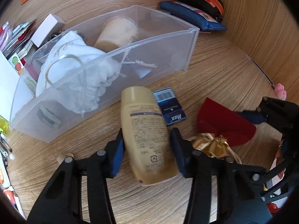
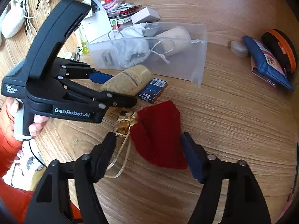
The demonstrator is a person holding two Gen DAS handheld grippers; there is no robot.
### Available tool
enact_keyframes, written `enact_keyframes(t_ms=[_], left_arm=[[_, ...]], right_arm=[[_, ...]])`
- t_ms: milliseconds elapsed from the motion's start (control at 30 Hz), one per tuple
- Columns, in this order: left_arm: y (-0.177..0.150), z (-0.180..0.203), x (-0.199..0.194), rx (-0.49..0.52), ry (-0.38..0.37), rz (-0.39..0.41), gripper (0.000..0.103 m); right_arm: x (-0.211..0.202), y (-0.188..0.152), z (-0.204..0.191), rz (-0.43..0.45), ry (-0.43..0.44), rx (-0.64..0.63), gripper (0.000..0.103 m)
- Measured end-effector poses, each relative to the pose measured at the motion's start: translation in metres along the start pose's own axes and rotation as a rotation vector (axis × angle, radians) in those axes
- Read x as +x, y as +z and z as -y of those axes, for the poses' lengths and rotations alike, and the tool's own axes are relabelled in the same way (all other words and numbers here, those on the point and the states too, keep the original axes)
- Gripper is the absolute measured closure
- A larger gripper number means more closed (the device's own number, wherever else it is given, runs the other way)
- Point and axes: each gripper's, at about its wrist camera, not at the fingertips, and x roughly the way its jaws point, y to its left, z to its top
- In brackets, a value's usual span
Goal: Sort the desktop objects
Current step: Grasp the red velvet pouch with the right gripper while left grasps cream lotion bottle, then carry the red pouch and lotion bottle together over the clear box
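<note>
My left gripper is shut on a beige lotion bottle, held just in front of the clear plastic bin. The bottle also shows in the right wrist view, between the left gripper's fingers. My right gripper is open, its fingers on either side of a red velvet pouch with a gold tie lying on the desk. The pouch also shows in the left wrist view. A blue Max staple box lies beside the bottle.
The bin holds a white drawstring bag and a tan cup. A blue pouch and an orange-black case lie far right. A white box, packets and papers crowd the left. The wooden wall stands right.
</note>
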Motion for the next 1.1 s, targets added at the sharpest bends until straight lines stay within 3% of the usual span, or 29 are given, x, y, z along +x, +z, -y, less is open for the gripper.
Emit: enact_keyframes(t_ms=[67, 133, 300, 433, 467, 533, 800, 1033, 1100], left_arm=[[0.002, -0.001, 0.001, -0.010, 0.004, 0.000, 0.059], [0.003, -0.003, 0.001, -0.026, 0.003, 0.002, 0.060], [-0.001, -0.008, -0.011, -0.048, 0.003, 0.034, 0.066], [-0.003, -0.009, -0.018, -0.036, -0.008, 0.048, 0.071], [-0.002, -0.007, -0.018, -0.024, 0.001, 0.046, 0.071], [-0.001, -0.002, -0.017, 0.003, 0.011, 0.039, 0.073], [0.015, 0.015, 0.005, 0.059, -0.006, 0.000, 0.078], [0.015, 0.007, 0.005, 0.008, -0.019, 0.045, 0.078], [0.012, 0.002, 0.003, -0.013, -0.040, 0.051, 0.078]], right_arm=[[0.000, 0.001, -0.003, 0.003, -0.011, -0.017, 0.055], [0.002, 0.003, -0.007, 0.007, -0.007, -0.016, 0.060], [-0.001, 0.004, -0.003, 0.016, 0.018, 0.004, 0.065], [-0.003, 0.010, -0.003, 0.006, 0.029, 0.006, 0.058], [-0.003, 0.013, -0.003, -0.001, 0.027, 0.008, 0.049], [-0.001, 0.018, -0.003, -0.004, 0.008, -0.002, 0.041], [0.010, 0.039, 0.003, -0.026, -0.044, -0.062, 0.040], [0.016, 0.043, 0.005, -0.004, -0.029, -0.102, 0.078], [0.015, 0.043, 0.005, 0.011, -0.035, -0.100, 0.085]])
